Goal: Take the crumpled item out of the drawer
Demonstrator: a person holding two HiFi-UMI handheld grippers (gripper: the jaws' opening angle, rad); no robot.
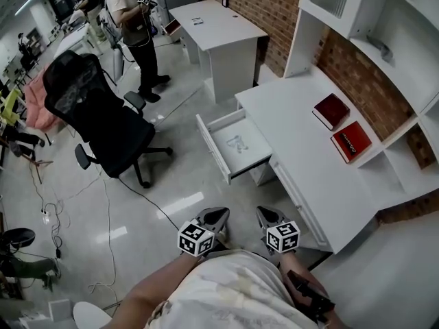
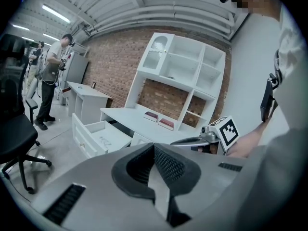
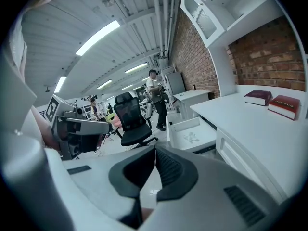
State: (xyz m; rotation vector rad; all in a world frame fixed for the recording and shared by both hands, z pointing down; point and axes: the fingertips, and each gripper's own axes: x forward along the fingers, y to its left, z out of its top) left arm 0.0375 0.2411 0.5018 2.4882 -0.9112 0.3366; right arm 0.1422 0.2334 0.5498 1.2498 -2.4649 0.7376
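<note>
While crumpled item lies inside open drawer, pulled out from desk, both grippers hang well apart from it, close to person's torso. Left gripper: jaws together, nothing held. Right gripper: same. Chair left of drawer.

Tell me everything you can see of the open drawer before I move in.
The drawer is white, shallow and rectangular, apparently painted wood, with a flat front panel carrying what looks like a small knob. It is pulled far out of the white desk and sits level. One small, pale crumpled item lies near the middle of its bare bottom. Nothing else is seen inside or touching it.
</note>
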